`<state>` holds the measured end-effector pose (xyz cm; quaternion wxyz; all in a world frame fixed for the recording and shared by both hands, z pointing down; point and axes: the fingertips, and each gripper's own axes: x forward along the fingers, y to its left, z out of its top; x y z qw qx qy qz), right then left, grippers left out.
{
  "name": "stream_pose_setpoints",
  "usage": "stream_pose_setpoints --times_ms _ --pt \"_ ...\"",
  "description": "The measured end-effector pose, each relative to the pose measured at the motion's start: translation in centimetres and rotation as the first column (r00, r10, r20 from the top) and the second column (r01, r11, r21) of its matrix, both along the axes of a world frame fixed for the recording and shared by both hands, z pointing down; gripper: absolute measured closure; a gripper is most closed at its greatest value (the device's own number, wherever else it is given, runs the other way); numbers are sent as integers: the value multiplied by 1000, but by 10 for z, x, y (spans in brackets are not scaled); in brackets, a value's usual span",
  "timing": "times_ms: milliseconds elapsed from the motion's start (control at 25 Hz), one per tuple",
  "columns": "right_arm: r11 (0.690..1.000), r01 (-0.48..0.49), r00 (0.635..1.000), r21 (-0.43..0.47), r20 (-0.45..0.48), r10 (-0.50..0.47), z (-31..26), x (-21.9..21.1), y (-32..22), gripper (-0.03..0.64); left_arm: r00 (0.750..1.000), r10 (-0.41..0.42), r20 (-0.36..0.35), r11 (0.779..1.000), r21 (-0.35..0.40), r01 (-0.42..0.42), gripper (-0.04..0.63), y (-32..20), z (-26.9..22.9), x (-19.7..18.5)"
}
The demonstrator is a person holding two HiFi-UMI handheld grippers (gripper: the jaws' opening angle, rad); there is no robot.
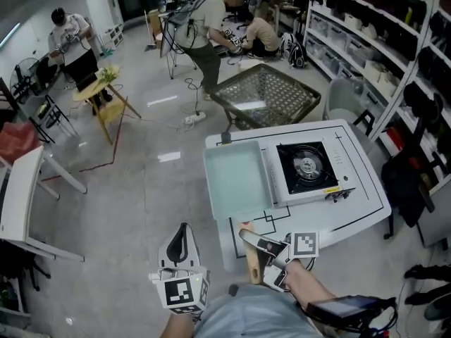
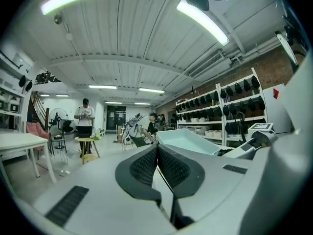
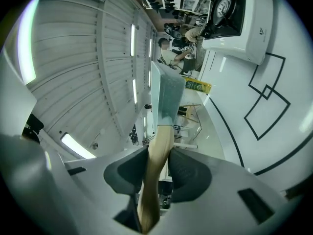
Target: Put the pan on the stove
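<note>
The light blue-green square pan (image 1: 236,178) has a long wooden handle (image 1: 251,265), and the right claw (image 1: 255,253) is shut tight on that handle. The pan is held up off the white table (image 1: 352,210), just to the left of the white gas stove with a black top (image 1: 306,166). I think the pan is hard and stiff and will not bend. It is wide, so it may feel heavy at the far end and want to tip down. The smooth wood could turn in the claw. The handle looks like the best place to hold it, close to the pan. The left claw (image 1: 182,241) is closed with nothing in it, low and to the left. The ring on the stove is bare, so nothing blocks the way. A dark wire table (image 1: 268,97) stands behind, and tall shelves (image 1: 394,55) are on the right, both well apart from the stove.
</note>
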<state>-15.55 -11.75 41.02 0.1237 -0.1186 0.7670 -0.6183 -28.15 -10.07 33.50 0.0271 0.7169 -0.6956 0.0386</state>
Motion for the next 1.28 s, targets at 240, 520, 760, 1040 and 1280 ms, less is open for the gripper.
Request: stream_pose_setpoints --times_ms 240,520,760,1040,1280 --pt "1000 1 1000 11 -12 -1 6 -5 17 465 1000 20 -3 999 27 -20 577 11 -1 -3" --pt "998 12 1000 -59 -9 -13 26 -10 31 464 1000 30 -2 999 -17 -30 577 13 15 0" --pt "998 32 999 -60 0 -32 29 6 13 465 1000 6 21 999 -40 -5 577 -2 22 18" --pt "996 31 1000 -80 0 -31 25 67 -27 465 1000 15 23 998 -56 -14 577 -43 26 87" --pt "998 -16 1000 -60 -12 15 20 139 -74 465 998 58 20 996 -63 -57 577 -90 31 153"
